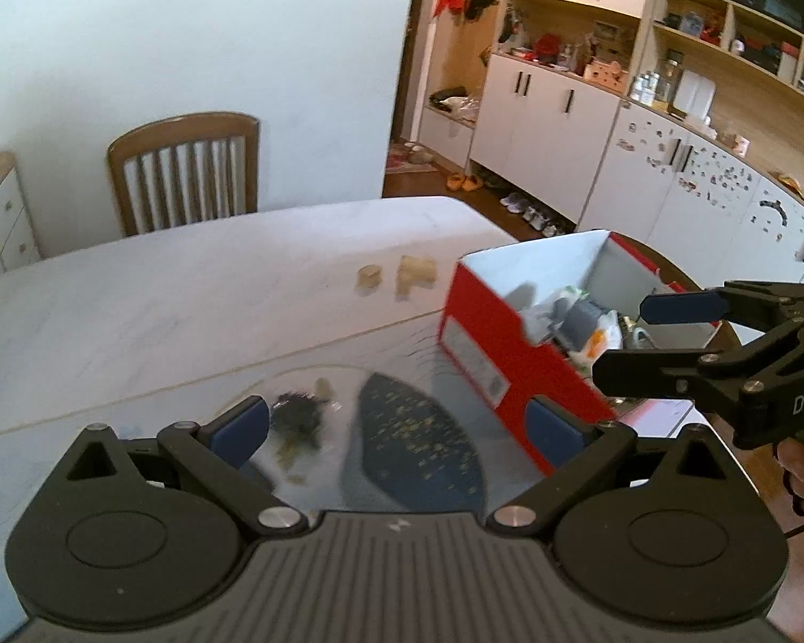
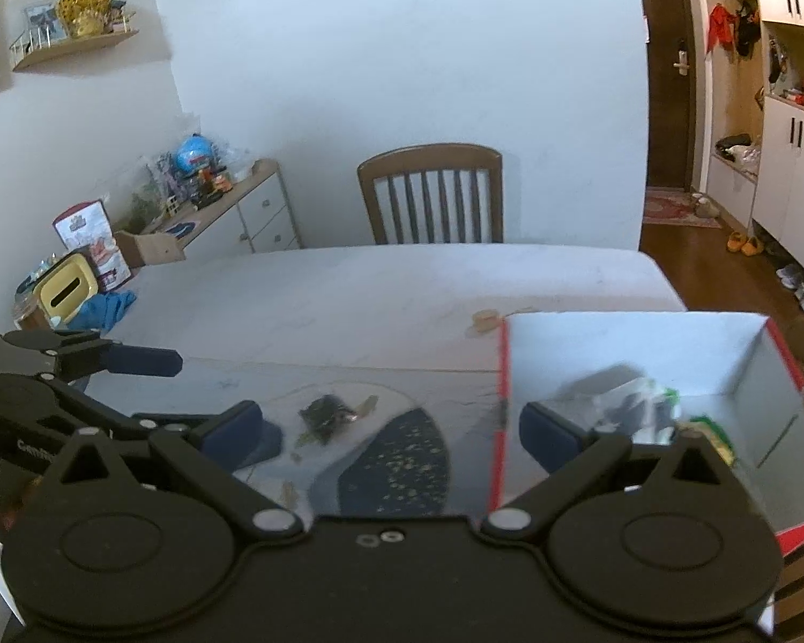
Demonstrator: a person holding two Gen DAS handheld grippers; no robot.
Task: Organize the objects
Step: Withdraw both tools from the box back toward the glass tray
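A red shoebox [image 1: 514,369] with a white inside [image 2: 616,353] stands on the right of the table, with several small items [image 2: 643,412] piled in it. A dark crumpled wrapper [image 1: 297,412] [image 2: 324,412] lies on a glossy mat with a dark blue speckled leaf pattern [image 1: 418,428] [image 2: 396,461]. Two small tan pieces [image 1: 396,272] [image 2: 485,320] lie farther back. My left gripper [image 1: 396,428] [image 2: 150,391] is open above the mat, empty. My right gripper [image 2: 396,431] [image 1: 632,337] is open and empty, its right finger over the box's near corner.
The pale table [image 2: 380,289] stretches back to a wooden chair [image 2: 431,198] against the wall. A yellow tissue box [image 2: 64,289] and a blue cloth [image 2: 107,308] sit at the table's left edge. White cabinets [image 1: 552,118] and shoes [image 1: 530,211] line the right.
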